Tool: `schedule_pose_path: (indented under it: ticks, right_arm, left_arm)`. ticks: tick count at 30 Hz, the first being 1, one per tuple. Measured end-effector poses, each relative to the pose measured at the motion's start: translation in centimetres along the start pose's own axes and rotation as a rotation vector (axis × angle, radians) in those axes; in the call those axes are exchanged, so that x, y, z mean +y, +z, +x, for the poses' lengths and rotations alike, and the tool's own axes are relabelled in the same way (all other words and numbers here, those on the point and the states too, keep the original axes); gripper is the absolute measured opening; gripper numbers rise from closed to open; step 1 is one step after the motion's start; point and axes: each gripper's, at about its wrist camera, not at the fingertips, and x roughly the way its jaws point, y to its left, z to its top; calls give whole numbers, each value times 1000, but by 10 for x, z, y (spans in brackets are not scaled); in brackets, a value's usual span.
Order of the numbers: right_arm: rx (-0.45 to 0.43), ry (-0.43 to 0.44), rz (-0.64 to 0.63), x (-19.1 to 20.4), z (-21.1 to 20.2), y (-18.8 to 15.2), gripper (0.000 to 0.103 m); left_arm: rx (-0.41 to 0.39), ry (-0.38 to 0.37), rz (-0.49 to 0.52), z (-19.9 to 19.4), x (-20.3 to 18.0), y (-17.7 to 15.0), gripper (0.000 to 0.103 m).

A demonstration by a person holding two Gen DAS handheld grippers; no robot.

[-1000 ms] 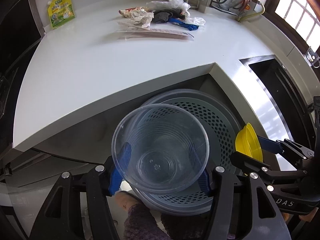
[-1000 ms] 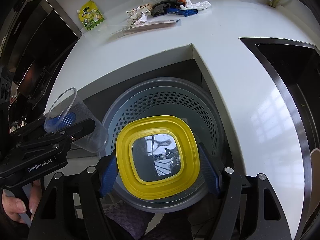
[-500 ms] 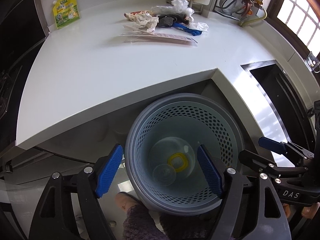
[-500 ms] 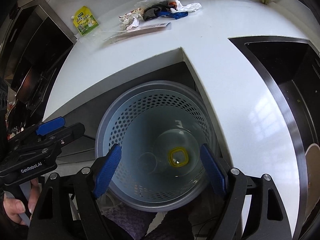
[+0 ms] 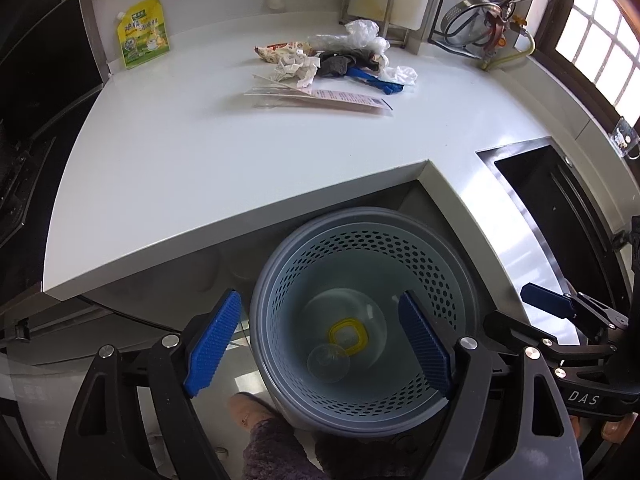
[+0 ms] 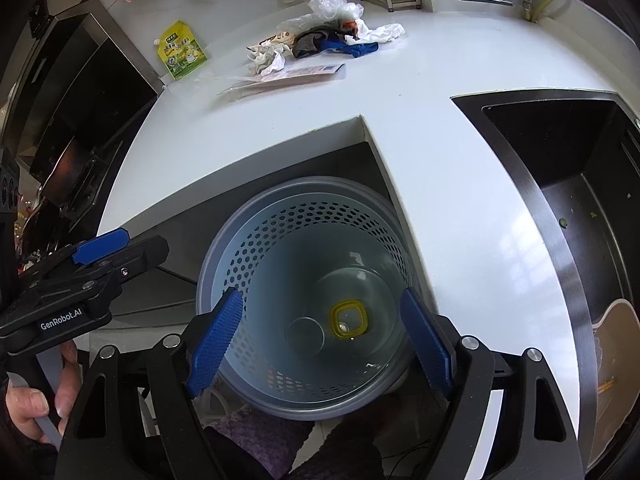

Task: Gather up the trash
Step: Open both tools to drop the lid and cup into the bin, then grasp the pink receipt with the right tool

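Both grippers, left gripper and right gripper, now hang spread and empty; the clear cup and yellow lid have dropped into the grey bin. More trash sits across the counter.

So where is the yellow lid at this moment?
The yellow lid lies at the bottom of the grey bin, beside the clear cup, low in the centre of both views.
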Motion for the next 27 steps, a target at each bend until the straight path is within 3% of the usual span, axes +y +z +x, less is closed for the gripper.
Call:
schedule_pose_path:
  ticks: [13,18,27]
  right_arm:
    - [-88,3,-57,-10,-13,37,78]
    - [-122,-16,-71,-4,-6,67,78]
    - [-147,-56,-112,16,33,141,78]
  left_arm:
    - [-90,67,-81,-32,16,24,88]
    - [-123,78,-96,-31,34,48,90]
    - [-163,93,-20,-1,62,111,93]
